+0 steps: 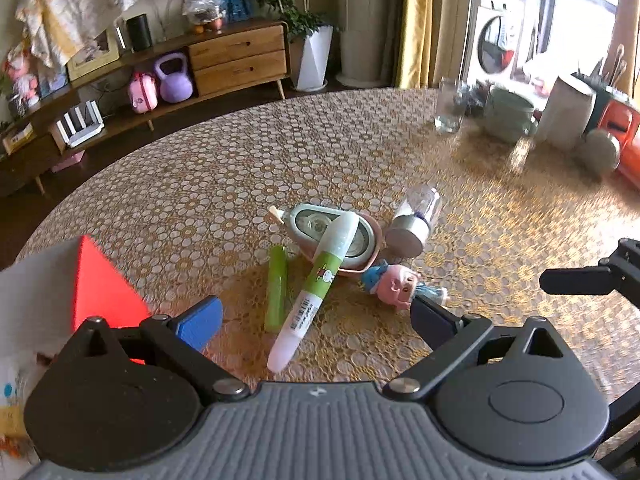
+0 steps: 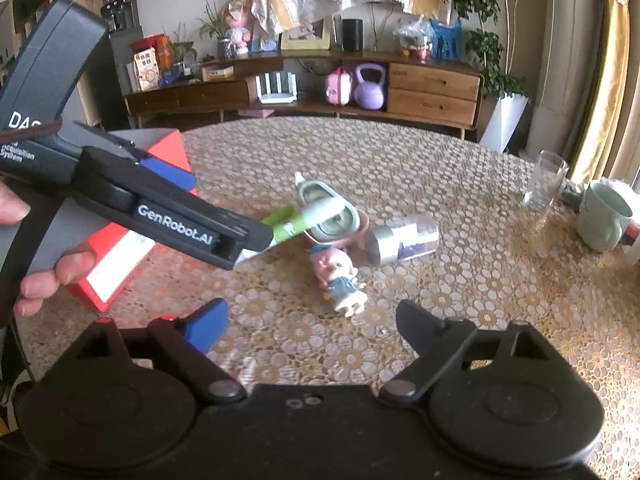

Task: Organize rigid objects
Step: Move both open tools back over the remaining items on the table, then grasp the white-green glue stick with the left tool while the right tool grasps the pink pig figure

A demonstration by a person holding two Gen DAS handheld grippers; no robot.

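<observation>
A: Bench (image 1: pixel 200 184) has a lace-pattern cloth; sideboard behind. What's on it, left to right?

B: Red box (image 1: pixel 100 284), green tube (image 1: pixel 277 292), glue pen (image 1: pixel 316 284) across the tape dispenser (image 1: pixel 320 228), pig figurine (image 1: pixel 394 284), clear-capped bottle (image 1: pixel 412 220) on its side.

A: Jaws?

B: Left gripper (image 1: pixel 316 316) and right gripper (image 2: pixel 312 326): both apart, empty, above the pile.

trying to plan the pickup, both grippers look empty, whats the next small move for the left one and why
Probably ease the open left gripper down around the white-and-green pen: it lies directly between the fingers, propped on the tape dispenser, so it is the easiest thing to grasp first.
</observation>
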